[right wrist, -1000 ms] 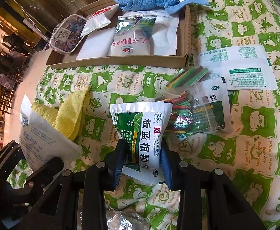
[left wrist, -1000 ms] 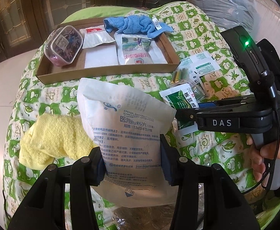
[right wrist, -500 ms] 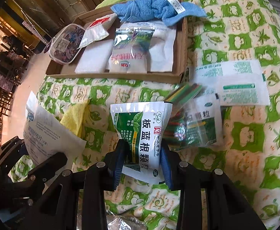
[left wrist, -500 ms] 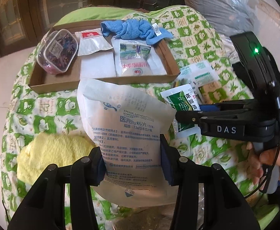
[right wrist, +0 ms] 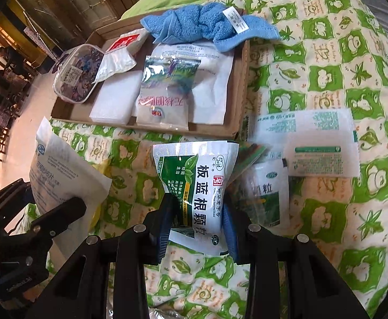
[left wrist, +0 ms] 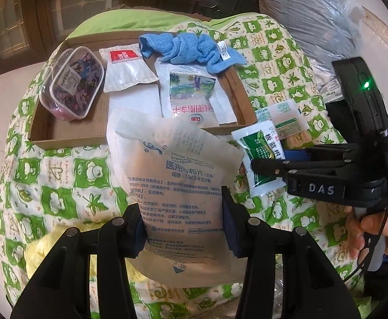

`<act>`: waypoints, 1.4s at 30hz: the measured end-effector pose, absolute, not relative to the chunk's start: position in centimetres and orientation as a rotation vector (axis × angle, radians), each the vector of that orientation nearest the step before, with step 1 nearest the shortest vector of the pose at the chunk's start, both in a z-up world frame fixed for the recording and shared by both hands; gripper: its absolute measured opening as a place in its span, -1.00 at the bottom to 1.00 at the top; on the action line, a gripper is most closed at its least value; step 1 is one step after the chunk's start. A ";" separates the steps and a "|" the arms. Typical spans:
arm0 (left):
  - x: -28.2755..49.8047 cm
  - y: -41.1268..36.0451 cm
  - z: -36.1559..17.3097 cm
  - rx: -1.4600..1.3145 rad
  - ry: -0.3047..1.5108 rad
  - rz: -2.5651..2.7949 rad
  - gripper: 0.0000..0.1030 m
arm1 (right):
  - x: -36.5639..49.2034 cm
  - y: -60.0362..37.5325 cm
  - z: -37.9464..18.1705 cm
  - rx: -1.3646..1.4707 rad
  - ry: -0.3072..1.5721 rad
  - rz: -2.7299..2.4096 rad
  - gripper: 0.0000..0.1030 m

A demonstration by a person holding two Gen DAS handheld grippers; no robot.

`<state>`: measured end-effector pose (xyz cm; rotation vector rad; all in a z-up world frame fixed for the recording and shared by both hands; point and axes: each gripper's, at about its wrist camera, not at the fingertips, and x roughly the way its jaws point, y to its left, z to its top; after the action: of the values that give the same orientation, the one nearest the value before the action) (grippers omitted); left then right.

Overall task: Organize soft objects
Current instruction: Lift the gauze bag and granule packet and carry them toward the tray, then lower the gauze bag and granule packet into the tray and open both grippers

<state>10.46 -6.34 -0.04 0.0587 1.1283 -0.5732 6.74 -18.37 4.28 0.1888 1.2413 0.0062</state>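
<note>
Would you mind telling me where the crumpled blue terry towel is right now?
In both wrist views the crumpled blue terry towel lies draped over the far right corner of the shallow cardboard tray, just behind the Dole snack pouch.

Green-white checked quilt [right wrist: 326, 79] with leaf motifs; blue towel [right wrist: 194, 26]; yellow cloth [left wrist: 47, 250]; green-white sachet [right wrist: 196, 194]; white pouch [left wrist: 178, 186], blue print.

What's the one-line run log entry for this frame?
left tongs: shut on gauze packet | right tongs: shut on green sachet | both near cardboard tray
</note>
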 end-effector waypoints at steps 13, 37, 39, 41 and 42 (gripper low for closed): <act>16.2 -3.0 -0.7 -0.136 1.205 -0.583 -0.11 | 9.7 -19.3 7.2 0.195 1.176 -0.010 -0.32; 25.3 -0.4 -4.3 -0.280 1.481 -0.476 -0.08 | 14.8 -19.2 5.3 0.207 1.173 -0.002 -0.32; 24.9 -0.3 -4.0 -0.273 1.493 -0.475 -0.08 | 15.1 -19.4 5.1 0.209 1.175 -0.005 -0.32; 24.4 -0.4 -3.2 -0.243 1.490 -0.496 -0.08 | 15.2 -19.6 5.0 0.212 1.176 -0.005 -0.32; 24.2 -0.4 -2.9 -0.234 1.488 -0.503 -0.08 | 15.1 -19.6 5.0 0.212 1.176 -0.006 -0.32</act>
<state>24.20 -0.41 -2.86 -0.2338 1.4876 -0.5027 15.12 -19.58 4.97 0.2121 1.1761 -0.0056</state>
